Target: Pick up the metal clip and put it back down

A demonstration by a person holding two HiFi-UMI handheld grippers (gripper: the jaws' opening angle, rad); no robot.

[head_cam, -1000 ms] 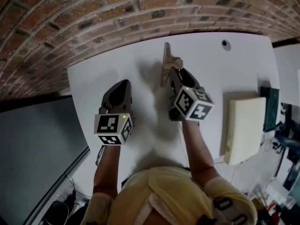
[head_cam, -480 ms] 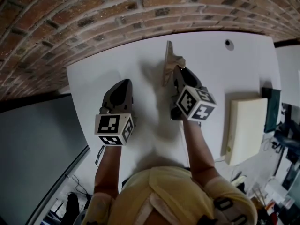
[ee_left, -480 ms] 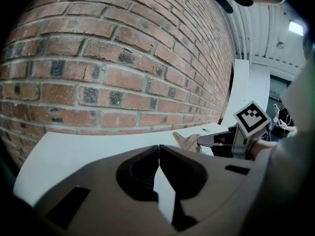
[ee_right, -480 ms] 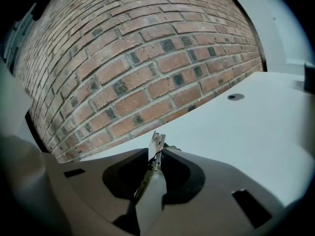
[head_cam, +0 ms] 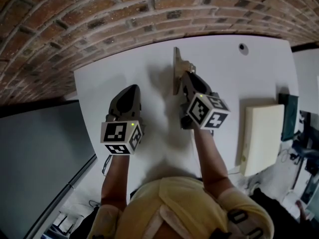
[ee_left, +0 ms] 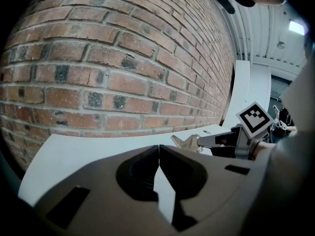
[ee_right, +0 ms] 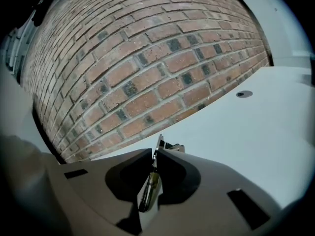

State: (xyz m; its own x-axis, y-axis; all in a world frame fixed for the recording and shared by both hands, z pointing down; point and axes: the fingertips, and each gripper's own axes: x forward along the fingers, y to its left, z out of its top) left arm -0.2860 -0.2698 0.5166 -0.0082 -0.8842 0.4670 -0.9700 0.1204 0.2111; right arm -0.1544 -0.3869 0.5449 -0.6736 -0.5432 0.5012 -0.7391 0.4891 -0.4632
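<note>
Right hand-held gripper (ee_right: 153, 155), jaws just closed, clamps the metal clip (head_cam: 175, 63), mostly hidden; left hand-held gripper (ee_left: 158, 149) sits closed, empty.

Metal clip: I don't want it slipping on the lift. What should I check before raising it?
1. metal clip between the right gripper jaws: ok; they have just been closing and now press on it.
2. Clip's end pokes past the jaw tips: ok.
3. left gripper shut, empty, apart from the clip: ok.
4. Nothing lying on the clip: ok.
5. Grip firm enough to lift: cannot tell.
</note>
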